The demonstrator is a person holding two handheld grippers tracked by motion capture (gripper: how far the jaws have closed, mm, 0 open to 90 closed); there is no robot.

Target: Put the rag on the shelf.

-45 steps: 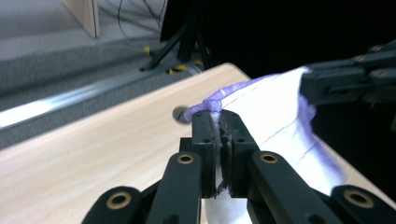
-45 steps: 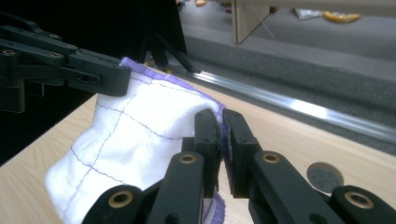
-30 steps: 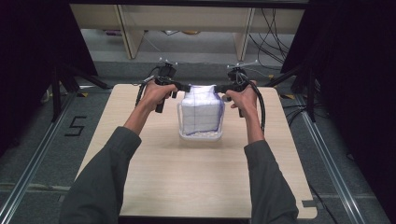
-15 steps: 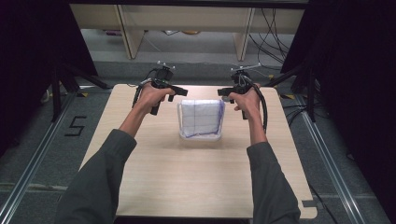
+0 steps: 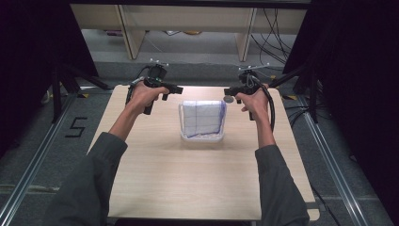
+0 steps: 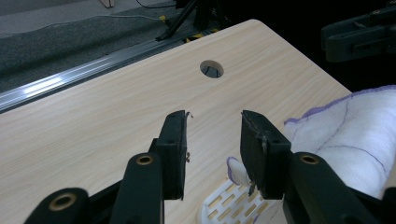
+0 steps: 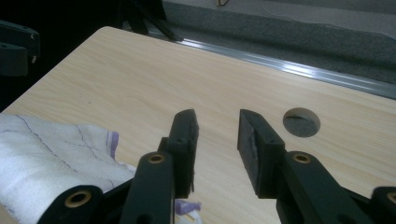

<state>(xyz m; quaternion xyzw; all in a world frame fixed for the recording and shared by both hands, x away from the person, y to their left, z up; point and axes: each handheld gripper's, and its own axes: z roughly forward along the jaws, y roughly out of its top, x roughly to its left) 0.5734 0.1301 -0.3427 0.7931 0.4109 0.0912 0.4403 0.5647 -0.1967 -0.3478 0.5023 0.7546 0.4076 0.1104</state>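
Observation:
A white cloth with purple lines (image 5: pixel 202 116) lies in a small white slotted basket (image 5: pixel 201 138) at the middle of the table's far half. My left gripper (image 5: pixel 175 88) hovers to the left of the basket's far end; its jaws have just been opening and hold nothing. In the left gripper view that gripper (image 6: pixel 213 135) stands open above bare wood, with the cloth (image 6: pixel 355 135) and basket rim (image 6: pixel 229 203) at the lower right. My right gripper (image 5: pixel 229 92) hovers to the right of the basket; its jaws have also just been opening. In the right gripper view it (image 7: pixel 217 128) is open, the cloth (image 7: pixel 51 149) at the lower left.
The wooden table (image 5: pixel 197 188) has a round cable hole (image 6: pixel 211 69) near each far corner, the other (image 7: pixel 301 122) beside my right jaws. Metal floor rails (image 5: pixel 28 160) run along both sides. Shelving (image 5: pixel 188 28) stands behind the table.
Both grippers were shut on the cloth's top corners above the basket; they let go and drew apart, the left leftward and slightly up. The cloth has settled into the basket.

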